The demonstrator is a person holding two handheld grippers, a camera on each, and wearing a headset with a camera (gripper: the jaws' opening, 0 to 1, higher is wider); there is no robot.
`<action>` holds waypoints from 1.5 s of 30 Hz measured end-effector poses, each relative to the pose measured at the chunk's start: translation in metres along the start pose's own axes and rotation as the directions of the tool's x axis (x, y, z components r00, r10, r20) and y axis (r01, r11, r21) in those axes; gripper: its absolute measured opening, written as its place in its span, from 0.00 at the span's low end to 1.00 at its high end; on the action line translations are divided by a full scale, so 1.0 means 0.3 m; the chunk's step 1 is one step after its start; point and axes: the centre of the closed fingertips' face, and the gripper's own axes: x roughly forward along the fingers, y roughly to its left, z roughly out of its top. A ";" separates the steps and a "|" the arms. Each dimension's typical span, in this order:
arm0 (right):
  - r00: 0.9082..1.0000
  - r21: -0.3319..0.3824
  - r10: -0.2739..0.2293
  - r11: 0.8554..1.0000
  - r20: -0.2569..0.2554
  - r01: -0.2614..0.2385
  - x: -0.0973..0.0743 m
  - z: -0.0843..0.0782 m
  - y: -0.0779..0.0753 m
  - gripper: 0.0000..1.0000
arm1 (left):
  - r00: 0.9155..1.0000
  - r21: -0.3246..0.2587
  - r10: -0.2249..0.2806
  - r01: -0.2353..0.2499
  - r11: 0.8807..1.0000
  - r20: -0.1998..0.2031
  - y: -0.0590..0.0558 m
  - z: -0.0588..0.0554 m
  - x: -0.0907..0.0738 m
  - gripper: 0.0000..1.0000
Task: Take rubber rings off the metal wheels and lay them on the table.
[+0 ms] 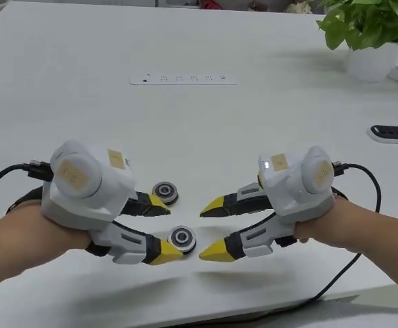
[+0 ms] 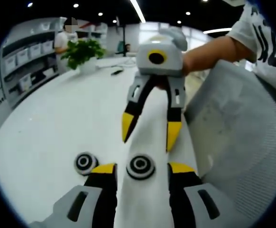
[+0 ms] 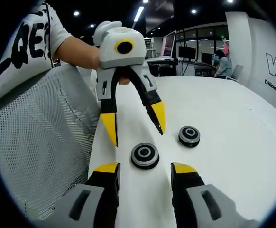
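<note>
Black rubber rings (image 3: 134, 156) sat on both wheels, neither ring off yet; both claws were open and empty.
The near small round metal wheel (image 1: 182, 238) lay flat on the white tabletop (image 1: 254, 109), with the far small round metal wheel (image 1: 165, 193) just beyond it. The left yellow-tipped grey claw (image 1: 169, 228) and the right yellow-tipped grey claw (image 1: 205, 232) faced each other across the near wheel, jaws apart. Judgement: pin the hub with one claw, pinch the ring's outer edge with the other and peel upward, or the wheel may skid. The gripper views showed the concentric ring-and-hub face. The head view showed the spacing between the wheels.
</note>
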 end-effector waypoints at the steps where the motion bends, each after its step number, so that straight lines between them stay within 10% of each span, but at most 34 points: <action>1: 1.000 0.000 0.000 1.000 0.000 0.000 0.000 0.000 0.001 0.39 | 1.000 0.002 -0.004 0.004 1.000 -0.001 -0.002 -0.001 0.003 0.43; 45: 0.999 0.096 -0.005 0.995 0.037 0.001 0.037 -0.009 0.012 0.33 | 0.999 0.041 0.043 -0.043 0.998 -0.008 0.014 -0.016 0.054 0.14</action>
